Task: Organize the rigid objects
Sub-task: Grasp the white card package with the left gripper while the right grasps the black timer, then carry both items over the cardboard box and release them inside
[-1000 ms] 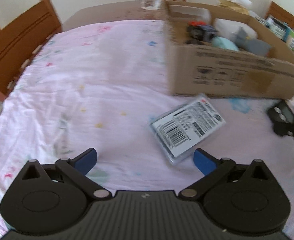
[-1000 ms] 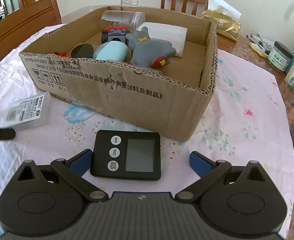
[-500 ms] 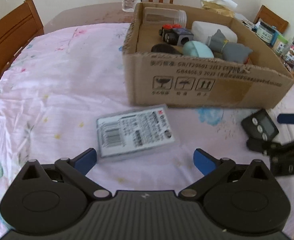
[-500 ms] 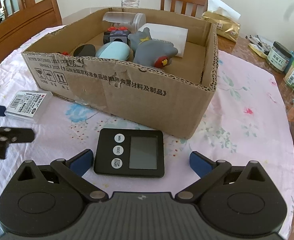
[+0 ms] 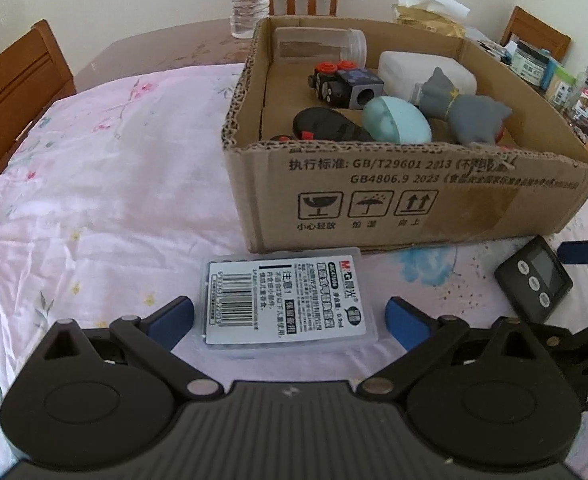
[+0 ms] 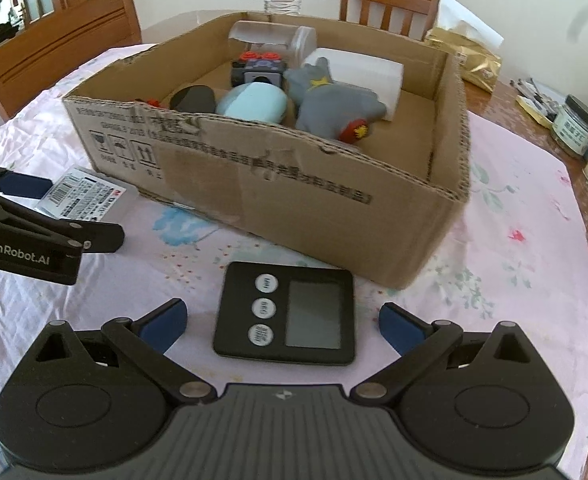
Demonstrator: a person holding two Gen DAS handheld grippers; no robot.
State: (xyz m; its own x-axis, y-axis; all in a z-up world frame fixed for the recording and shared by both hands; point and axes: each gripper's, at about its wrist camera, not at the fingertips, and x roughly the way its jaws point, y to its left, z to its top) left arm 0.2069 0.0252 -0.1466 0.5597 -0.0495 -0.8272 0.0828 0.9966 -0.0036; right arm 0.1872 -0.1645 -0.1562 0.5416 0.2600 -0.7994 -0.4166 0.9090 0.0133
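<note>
Both tongs were spread wide with nothing in them. The left gripper sat low over the clear plastic case, which lay flat on the tablecloth just in front of the cardboard box, near its left front corner. The right gripper framed the black timer, also flat, just in front of the box's front wall toward the right corner. The box already had a toy shark, a blue egg-shaped thing and a jar inside. My guess: the case is light, stiff and a bit slick, so pinch it across the short sides. The timer looks rigid and light too; I'd grab its side edges, not the screen.
</note>
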